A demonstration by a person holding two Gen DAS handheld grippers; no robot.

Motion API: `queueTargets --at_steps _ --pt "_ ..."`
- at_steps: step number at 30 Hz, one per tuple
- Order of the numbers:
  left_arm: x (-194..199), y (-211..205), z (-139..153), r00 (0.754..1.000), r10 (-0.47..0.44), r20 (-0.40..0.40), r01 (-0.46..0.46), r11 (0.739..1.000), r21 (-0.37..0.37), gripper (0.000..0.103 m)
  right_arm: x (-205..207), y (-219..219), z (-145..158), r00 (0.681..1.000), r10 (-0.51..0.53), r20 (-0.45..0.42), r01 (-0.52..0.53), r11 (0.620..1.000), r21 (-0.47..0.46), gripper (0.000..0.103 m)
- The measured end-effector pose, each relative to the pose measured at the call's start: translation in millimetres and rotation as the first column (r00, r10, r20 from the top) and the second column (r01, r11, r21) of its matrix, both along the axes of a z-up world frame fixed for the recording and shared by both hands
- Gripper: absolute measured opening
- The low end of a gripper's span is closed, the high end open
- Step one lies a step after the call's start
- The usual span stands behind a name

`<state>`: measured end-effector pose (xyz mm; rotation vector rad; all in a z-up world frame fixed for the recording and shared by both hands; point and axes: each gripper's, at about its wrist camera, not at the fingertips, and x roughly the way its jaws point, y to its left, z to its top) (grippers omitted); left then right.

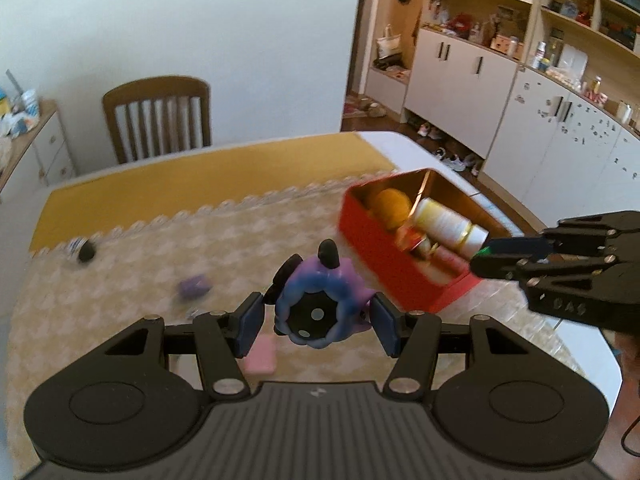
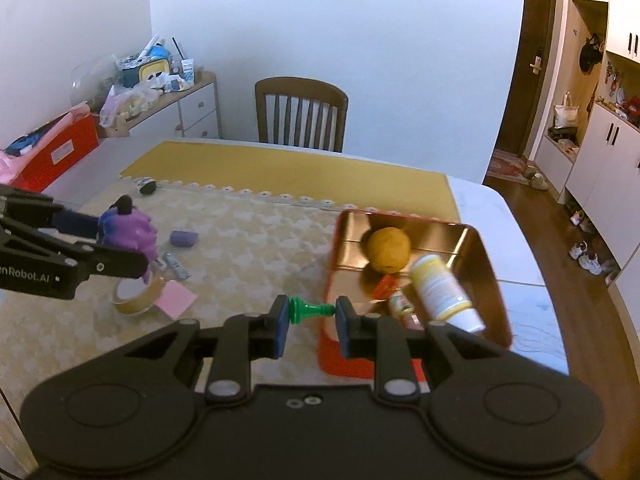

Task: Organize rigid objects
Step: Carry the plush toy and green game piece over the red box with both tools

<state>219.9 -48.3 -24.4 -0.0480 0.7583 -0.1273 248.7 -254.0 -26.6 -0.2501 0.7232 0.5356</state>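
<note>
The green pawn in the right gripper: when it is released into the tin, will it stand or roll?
The pawn is held sideways, end to end, so it probably lands lying and rolls. It looks rigid and light. The tin is already crowded, so it should stop soon.

Left gripper (image 1: pixel 318 322) is clamping a purple toy figure (image 1: pixel 320 300) aloft, while right gripper (image 2: pixel 311 320) is pinching a green pawn (image 2: pixel 310 309) sideways.

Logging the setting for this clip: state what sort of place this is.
Most likely a home dining area: a cloth-covered table with a wooden chair against the wall, white storage cabinets with cluttered shelves, and shoes on the wooden floor.
</note>
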Motion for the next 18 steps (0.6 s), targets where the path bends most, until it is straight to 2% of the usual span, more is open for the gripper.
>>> queueTargets --at_steps 8,18 --pt "45 -57 10 0.999 -0.04 0.022 0.039 0.999 0.026 0.058 26 -38 -11 1.0 -0.005 -0.021 0.005 1.0 -0.008 0.023" --pt "101 -118 -21 0.995 -0.056 -0.087 0.059 0.998 0.032 0.058 69 -81 -23 0.999 0.011 -0.04 -0.012 1.0 -0.026 0.023"
